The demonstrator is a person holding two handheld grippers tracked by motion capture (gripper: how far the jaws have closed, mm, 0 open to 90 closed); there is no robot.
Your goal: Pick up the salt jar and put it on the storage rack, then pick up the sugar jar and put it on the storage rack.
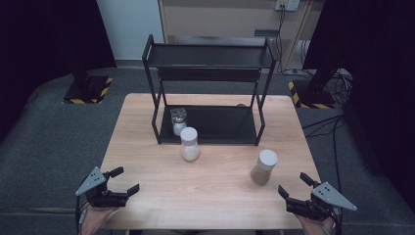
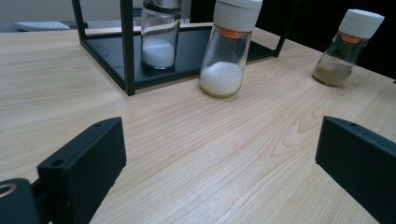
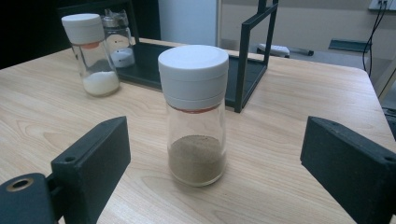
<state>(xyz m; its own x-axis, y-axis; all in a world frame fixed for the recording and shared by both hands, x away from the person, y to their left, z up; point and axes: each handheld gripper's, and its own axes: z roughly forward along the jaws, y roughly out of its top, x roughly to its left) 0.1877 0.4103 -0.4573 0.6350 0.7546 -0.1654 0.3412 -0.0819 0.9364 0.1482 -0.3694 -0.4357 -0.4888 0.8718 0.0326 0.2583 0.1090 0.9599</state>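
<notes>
A white-capped glass shaker of brown powder stands upright on the wooden table, right of centre. A white-capped shaker of white powder stands just in front of the black two-tier rack. A metal-capped glass shaker sits on the rack's lower shelf at its left. My left gripper is open at the near left corner, empty. My right gripper is open near the front right, with the brown shaker just ahead between its jaws' line, untouched.
The rack's upper shelf overhangs the back of the table. Bare wood lies between the two grippers. Dark floor, stands with hazard-striped bases and cables surround the table.
</notes>
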